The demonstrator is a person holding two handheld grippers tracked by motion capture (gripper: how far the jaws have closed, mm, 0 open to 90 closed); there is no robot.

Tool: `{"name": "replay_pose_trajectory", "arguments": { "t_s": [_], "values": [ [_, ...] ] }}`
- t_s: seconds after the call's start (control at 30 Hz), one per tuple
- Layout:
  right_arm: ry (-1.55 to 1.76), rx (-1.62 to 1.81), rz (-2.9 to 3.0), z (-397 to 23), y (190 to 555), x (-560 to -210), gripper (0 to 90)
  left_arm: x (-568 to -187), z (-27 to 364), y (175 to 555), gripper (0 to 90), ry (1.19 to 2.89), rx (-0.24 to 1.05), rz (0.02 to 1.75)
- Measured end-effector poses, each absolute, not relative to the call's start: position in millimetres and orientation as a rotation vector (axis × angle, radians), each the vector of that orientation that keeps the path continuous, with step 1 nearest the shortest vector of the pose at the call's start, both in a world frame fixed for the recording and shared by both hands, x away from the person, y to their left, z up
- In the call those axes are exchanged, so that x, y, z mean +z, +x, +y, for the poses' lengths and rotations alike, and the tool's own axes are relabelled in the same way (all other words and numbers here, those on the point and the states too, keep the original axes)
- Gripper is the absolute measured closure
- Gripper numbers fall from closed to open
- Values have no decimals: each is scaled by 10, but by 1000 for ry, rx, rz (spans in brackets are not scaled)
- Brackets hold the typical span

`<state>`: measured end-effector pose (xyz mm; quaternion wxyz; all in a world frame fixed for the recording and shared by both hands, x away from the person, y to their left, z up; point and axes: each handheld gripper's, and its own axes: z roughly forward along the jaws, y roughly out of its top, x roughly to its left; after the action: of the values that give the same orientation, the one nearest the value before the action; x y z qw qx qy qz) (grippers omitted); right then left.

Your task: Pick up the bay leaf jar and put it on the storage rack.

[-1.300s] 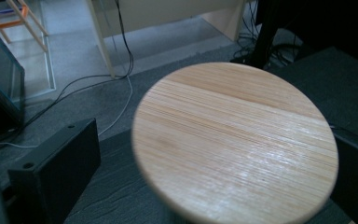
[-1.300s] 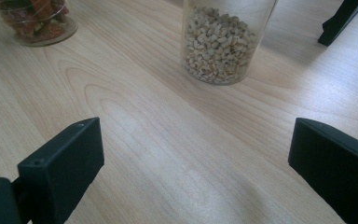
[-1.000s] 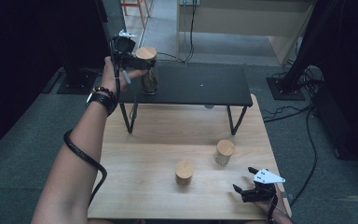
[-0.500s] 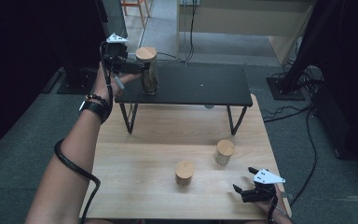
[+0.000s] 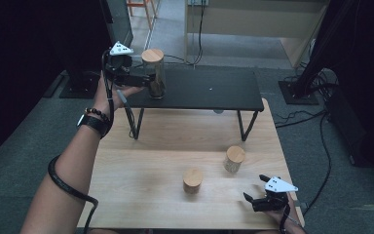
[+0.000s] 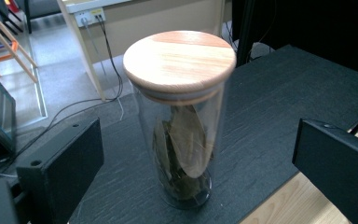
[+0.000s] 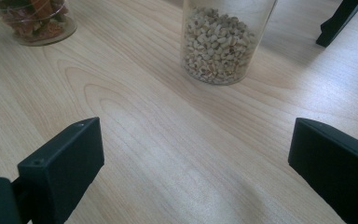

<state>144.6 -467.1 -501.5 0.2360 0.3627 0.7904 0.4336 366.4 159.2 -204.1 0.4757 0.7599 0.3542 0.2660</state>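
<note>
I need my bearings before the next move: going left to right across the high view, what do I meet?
Left gripper → tall jar on the black shelf → short jar on the table → second jar → right gripper.

Left gripper off the tall jar, pulled back left.

A second ago my left gripper (image 5: 143, 80) was up against the tall jar (image 5: 153, 73) at the upper left of the high view, jaws around its side. Now I've drawn my hand back toward the left edge of the frame and a bit lower; the jaw tips sit just beside the jar's left side, and its grey plate has shifted left of the lid. My jaws have just closed in a little but stand wide, pads clear of the glass; in the left gripper view the tall jar (image 6: 182, 116) stands free ahead of the jaws on the black shelf (image 6: 279, 107). My forearm now angles more to the left.
</note>
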Motion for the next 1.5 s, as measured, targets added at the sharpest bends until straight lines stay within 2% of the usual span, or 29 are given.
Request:
{"name": "replay_pose_trajectory", "arguments": {
  "t_s": [0.23, 1.5],
  "values": [
    [995, 1188, 2165, -4668, 1441, -5016, 31, -2074, 1630, 3545, 20, 1837, 696, 872],
    [995, 1188, 2154, -4666, 1423, -5024, 30, -2510, 1926, 3213, 20, 1856, 628, 901]
  ]
}}
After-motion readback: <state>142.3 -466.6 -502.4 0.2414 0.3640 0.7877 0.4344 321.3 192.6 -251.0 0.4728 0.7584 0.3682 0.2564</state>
